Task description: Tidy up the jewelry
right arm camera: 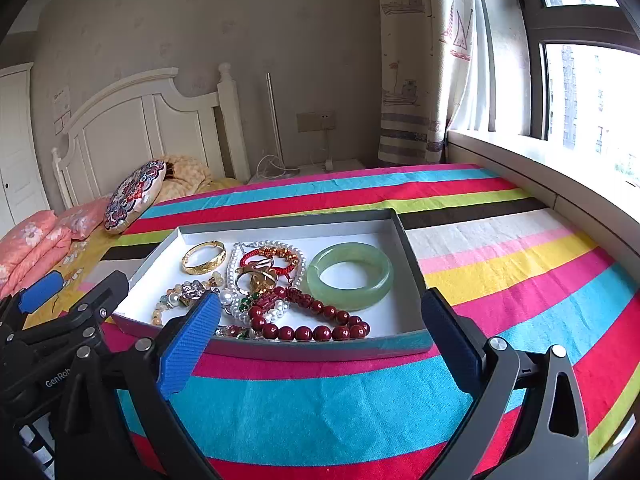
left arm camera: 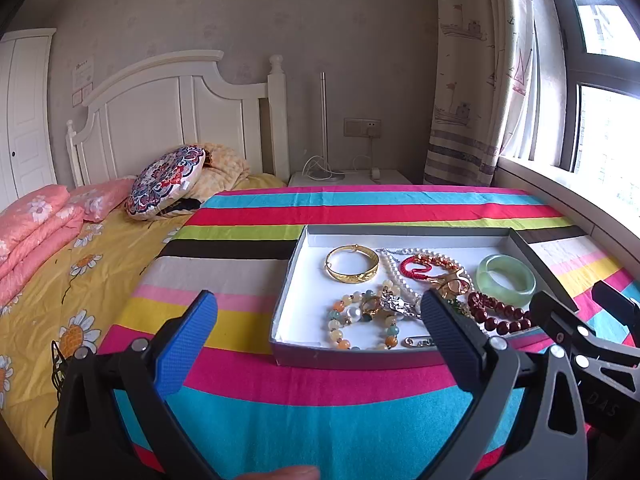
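Left gripper [left arm camera: 320,316]: held wide apart, empty.
Right gripper [right arm camera: 322,314]: spread, nothing clamped.
Tray [right arm camera: 320,346]: jewelry tangled — the pearl strand [right arm camera: 234,276] perhaps partly buried.

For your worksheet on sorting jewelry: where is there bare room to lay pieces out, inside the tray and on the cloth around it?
Inside the tray, the bare floor lies along the far wall and in the near-left corner beside the gold bangle. The middle is crowded: pearls, red beads and the jade bangle lie close together. The striped cloth is bare right of the tray and in front of it.

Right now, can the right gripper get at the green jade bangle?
Probably yes. The right gripper is open and empty, and the green jade bangle lies uncovered in the tray, straight ahead.
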A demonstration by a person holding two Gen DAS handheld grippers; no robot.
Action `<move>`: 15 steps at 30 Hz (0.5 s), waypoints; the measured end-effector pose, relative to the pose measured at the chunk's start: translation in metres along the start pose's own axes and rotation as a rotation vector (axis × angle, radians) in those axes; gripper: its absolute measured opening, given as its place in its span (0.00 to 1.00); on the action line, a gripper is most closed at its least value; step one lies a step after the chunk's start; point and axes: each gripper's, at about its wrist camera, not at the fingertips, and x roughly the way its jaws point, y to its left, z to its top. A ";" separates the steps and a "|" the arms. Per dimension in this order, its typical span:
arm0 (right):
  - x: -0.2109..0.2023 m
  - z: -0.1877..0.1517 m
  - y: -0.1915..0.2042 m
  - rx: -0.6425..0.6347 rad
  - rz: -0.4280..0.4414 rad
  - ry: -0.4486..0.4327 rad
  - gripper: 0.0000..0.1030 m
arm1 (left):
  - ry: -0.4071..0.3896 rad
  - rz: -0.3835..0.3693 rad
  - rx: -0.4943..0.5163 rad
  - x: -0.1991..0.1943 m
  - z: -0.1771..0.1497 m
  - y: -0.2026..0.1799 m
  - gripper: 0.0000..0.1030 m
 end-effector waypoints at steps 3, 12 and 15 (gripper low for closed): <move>0.000 0.000 -0.001 0.007 -0.002 -0.003 0.94 | 0.001 -0.001 -0.002 0.000 0.000 0.001 0.98; 0.001 -0.001 -0.002 0.013 -0.001 -0.003 0.94 | 0.003 -0.008 -0.010 0.002 0.000 0.002 0.98; 0.001 -0.001 -0.003 0.016 0.002 0.000 0.94 | 0.003 -0.011 -0.011 0.002 0.000 0.002 0.98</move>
